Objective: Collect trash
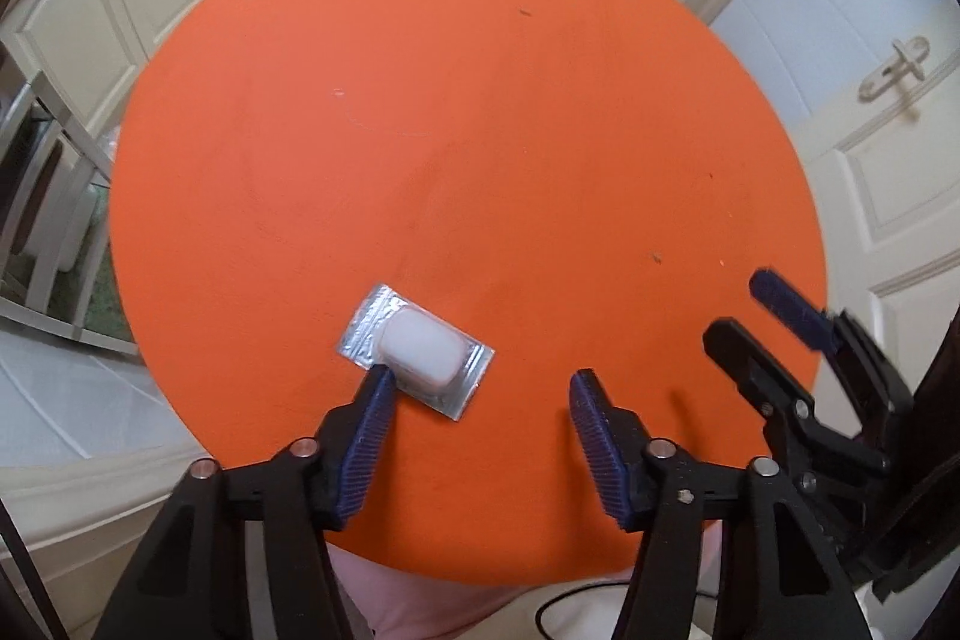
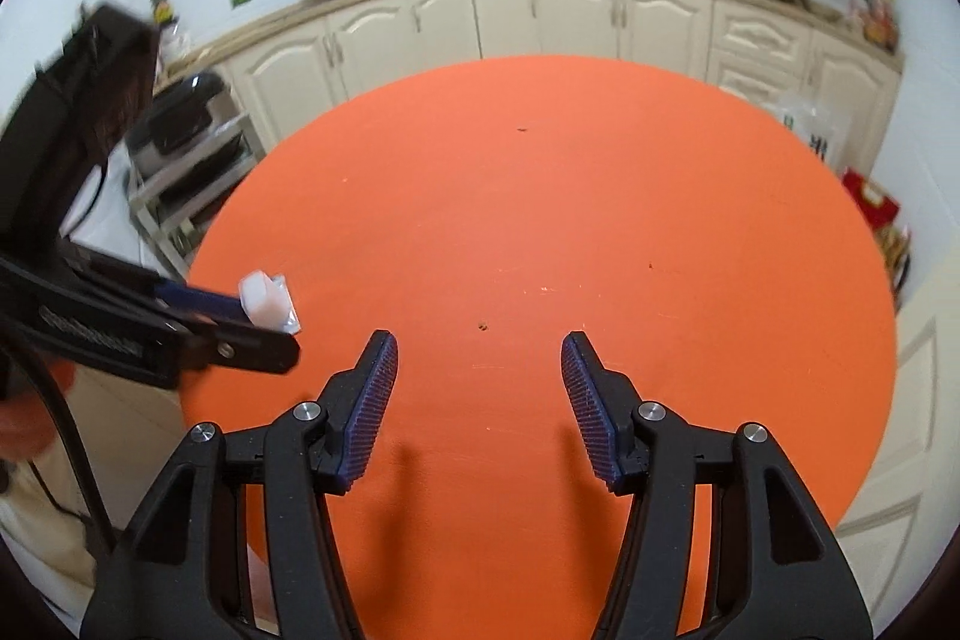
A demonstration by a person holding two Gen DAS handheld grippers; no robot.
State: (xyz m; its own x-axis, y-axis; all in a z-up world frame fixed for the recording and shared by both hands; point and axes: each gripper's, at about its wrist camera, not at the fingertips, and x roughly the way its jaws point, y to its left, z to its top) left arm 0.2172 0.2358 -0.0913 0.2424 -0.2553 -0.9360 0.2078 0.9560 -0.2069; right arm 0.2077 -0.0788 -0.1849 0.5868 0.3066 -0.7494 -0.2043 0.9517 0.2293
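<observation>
A silver foil blister pack with one white bubble (image 1: 420, 347) lies on the round orange table (image 1: 480, 130) near its front left edge. My left gripper (image 1: 483, 382) is open, its left finger (image 1: 375, 394) touching the pack's near edge. In the right wrist view the pack (image 2: 269, 303) shows at the tip of the left gripper (image 2: 240, 322). My right gripper (image 2: 479, 343) is open and empty above the table's near middle; it also shows in the left wrist view (image 1: 744, 316) at the right.
Cream kitchen cabinets (image 2: 540, 22) curve behind the table, with a worktop of pans and jars. A rack with a black appliance (image 2: 180, 130) stands at the left. A white door with a handle (image 1: 894, 70) is at the right. Small crumbs (image 2: 482, 324) dot the table.
</observation>
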